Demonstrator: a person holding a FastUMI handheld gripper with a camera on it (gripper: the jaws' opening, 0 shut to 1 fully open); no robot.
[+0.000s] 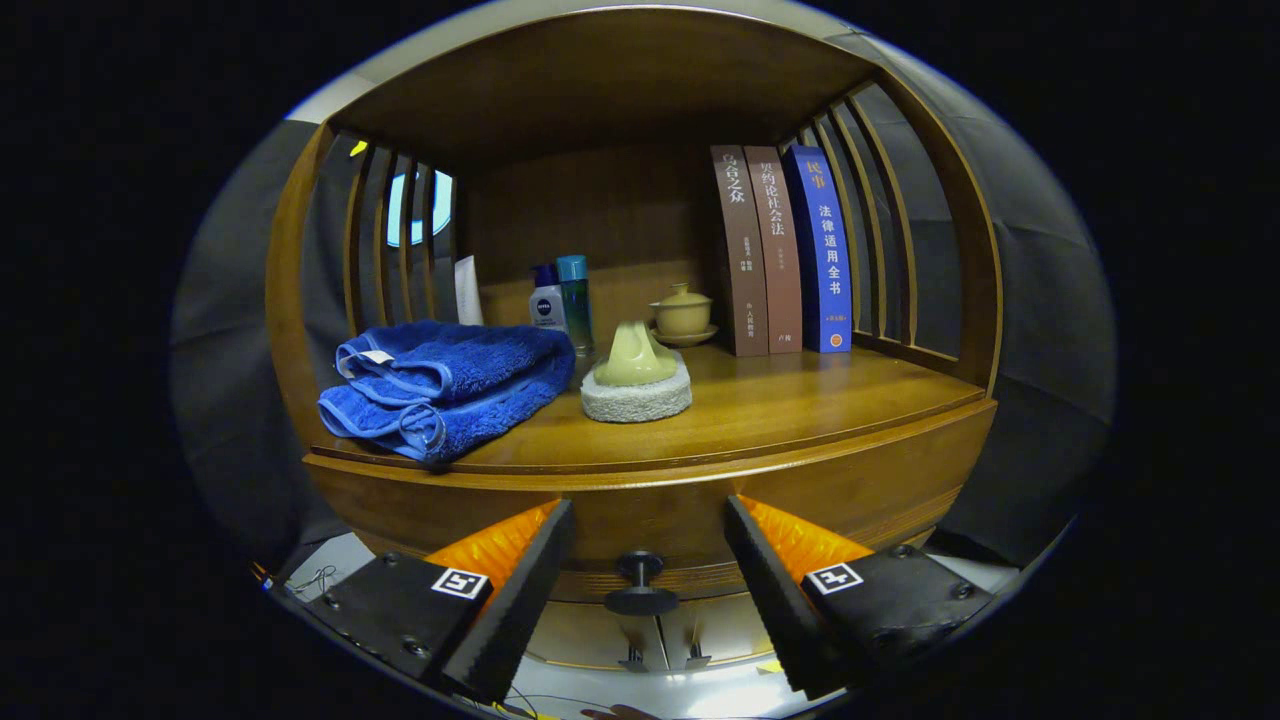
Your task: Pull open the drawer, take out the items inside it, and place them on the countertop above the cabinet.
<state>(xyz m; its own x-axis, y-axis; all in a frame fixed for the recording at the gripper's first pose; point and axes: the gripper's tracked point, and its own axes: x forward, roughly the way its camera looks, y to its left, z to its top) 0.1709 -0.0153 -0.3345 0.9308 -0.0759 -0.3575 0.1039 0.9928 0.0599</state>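
The cabinet (640, 250) is a wooden unit with slatted sides and an open shelf over a curved front. Its countertop (800, 400) runs across the width of the shelf, well beyond the fingers and above them in the gripper view.

Under the countertop sits the drawer (880, 480), its front closed flush with the cabinet face. The drawer's contents cannot be seen.

The gripper (648, 552) faces the drawer front with its two fingers spread wide, holding nothing. The black fingers (520, 590) with orange backing stand one to each side of the knob (640, 580), clear of it on both sides. The knob is a small dark peg with a round cap, sticking out of the drawer front right in the gap between the fingertips, roughly centred between them. Whether the fingertips reach as far as the drawer front cannot be told.

On the countertop, a folded blue towel (445, 385) lies at the left end near the front edge. Three books (780, 250) stand upright at the right rear. A sponge (637, 385) with a yellow handle sits in the middle, just right of the towel. Behind it stand two bottles (560, 300) and a small lidded cup (683, 312) on a saucer.
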